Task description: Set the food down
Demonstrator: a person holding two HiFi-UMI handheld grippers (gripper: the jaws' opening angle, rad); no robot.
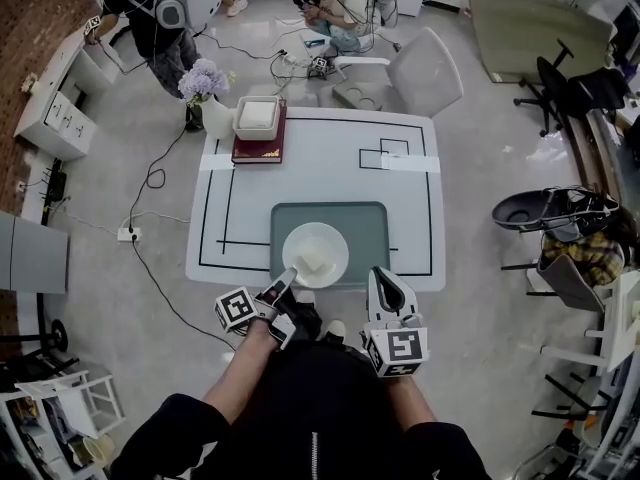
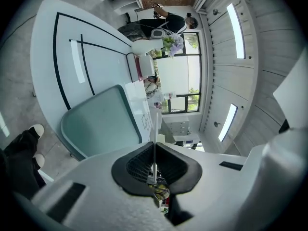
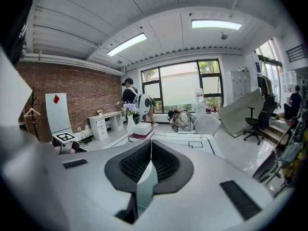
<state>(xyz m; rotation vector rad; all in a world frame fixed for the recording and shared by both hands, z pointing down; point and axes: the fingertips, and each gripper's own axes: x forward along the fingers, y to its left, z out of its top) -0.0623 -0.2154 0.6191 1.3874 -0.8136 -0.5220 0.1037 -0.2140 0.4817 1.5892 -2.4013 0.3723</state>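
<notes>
The left gripper point(image 1: 285, 280) was clamped on the near rim of a round white plate point(image 1: 338, 240) carrying a pale block of food point(image 1: 312, 259), just ahead over a grey-green tray point(image 1: 370, 223); the right gripper point(image 1: 385, 278) hung beside, jaws together, empty. Lowering level, then releasing, looked safest

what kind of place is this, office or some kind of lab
Probably a research lab or test room set up in an office-like space: a white table marked out with black tape lines, a power strip with cables trailing over the floor, and a black office chair pushed aside.
</notes>
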